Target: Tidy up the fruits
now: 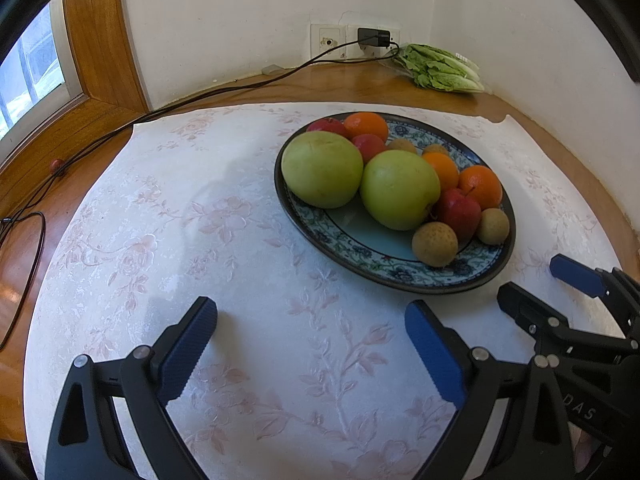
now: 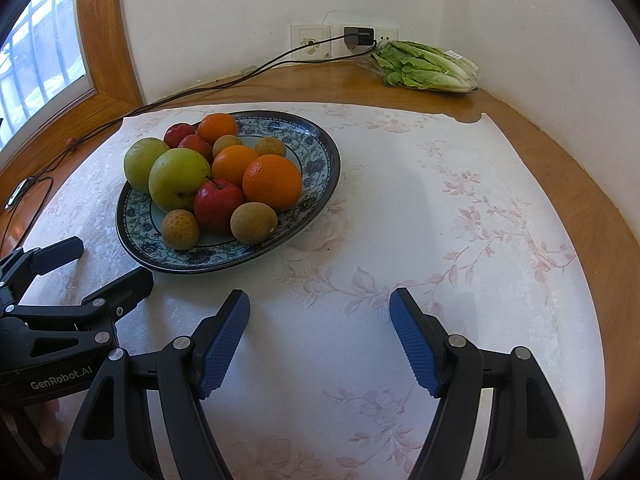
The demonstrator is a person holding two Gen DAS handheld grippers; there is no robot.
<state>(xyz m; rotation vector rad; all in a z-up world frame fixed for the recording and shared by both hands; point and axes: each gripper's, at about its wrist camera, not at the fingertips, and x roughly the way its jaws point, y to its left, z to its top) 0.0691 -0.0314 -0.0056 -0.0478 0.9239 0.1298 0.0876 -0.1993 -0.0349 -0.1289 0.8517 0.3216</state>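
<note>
A blue floral plate on the white flowered cloth holds a pile of fruit: two big green apples, small red apples, oranges and brown longans. My left gripper is open and empty, low over the cloth just in front of the plate; it also shows in the right wrist view. My right gripper is open and empty over the cloth, right of the plate; it also shows in the left wrist view.
A bagged lettuce lies in the back corner by the wall sockets, where a black charger is plugged in. Its cable runs left across the wooden table. A window is at the left.
</note>
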